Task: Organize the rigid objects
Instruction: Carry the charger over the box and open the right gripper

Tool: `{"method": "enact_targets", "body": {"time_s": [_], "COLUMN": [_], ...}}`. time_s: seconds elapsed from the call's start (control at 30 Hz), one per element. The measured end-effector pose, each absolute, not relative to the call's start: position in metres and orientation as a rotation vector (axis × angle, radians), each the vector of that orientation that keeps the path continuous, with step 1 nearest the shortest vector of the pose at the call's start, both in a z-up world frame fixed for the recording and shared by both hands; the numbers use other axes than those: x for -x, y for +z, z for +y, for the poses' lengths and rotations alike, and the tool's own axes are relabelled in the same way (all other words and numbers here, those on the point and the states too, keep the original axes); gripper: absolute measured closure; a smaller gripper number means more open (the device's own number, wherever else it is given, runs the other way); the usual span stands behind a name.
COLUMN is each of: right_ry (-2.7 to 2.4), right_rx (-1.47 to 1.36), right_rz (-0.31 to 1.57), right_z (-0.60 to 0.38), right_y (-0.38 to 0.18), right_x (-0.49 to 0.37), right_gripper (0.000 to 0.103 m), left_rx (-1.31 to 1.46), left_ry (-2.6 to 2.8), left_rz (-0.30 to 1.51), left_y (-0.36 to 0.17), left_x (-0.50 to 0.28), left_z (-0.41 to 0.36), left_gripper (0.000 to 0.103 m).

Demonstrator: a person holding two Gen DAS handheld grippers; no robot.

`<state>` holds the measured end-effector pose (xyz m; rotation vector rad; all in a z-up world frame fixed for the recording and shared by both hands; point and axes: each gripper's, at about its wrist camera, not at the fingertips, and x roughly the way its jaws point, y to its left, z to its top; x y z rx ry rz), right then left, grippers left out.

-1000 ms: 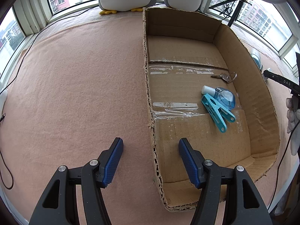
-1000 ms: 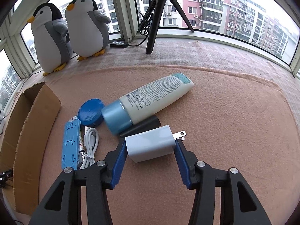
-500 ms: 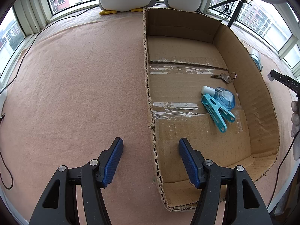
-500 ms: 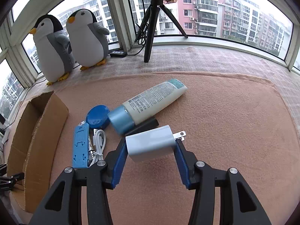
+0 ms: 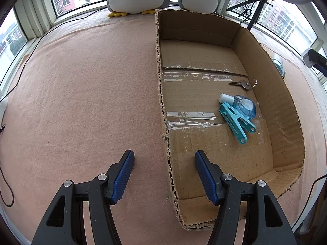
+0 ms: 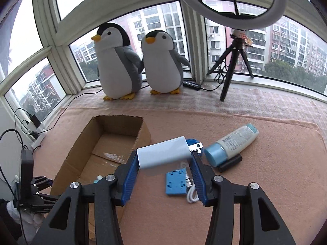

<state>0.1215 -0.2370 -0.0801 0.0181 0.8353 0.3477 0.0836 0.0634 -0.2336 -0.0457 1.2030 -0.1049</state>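
Two plush penguins point(image 6: 120, 65) — one cardboard box point(image 5: 284, 106) — one charger point(image 6: 163, 153), one tube point(image 6: 233, 145).

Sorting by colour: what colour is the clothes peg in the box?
Light turquoise clothes peg; left wrist view.

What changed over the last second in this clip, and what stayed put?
The right tool, shut on the white charger, lifted it off the blanket and swung it left toward the cardboard box. The grip was already on. The left tool stayed open over the box's edge. The keys, small blue bottle and teal clip in the box did not move.
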Motion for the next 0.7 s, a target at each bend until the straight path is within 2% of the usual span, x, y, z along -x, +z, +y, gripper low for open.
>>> {"method": "enact_targets", "body": {"time_s": [0.23, 0.7], "right_ry": [0.463, 0.517], "right_rx": [0.040, 0.097], "right_rz": [0.839, 0.916], "right_z": [-0.174, -0.120], "right_y": [-0.082, -0.110], "right_x": [-0.120, -0.133], "right_gripper": [0.057, 0.057], "left_rx": [0.044, 0.048], "left_ry": [-0.106, -0.106], "left_rz": [1.198, 1.198], "left_y": [-0.233, -0.233], "left_x": [-0.082, -0.081], "left_z": [0.064, 0.065], "left_gripper": [0.037, 0.037]}}
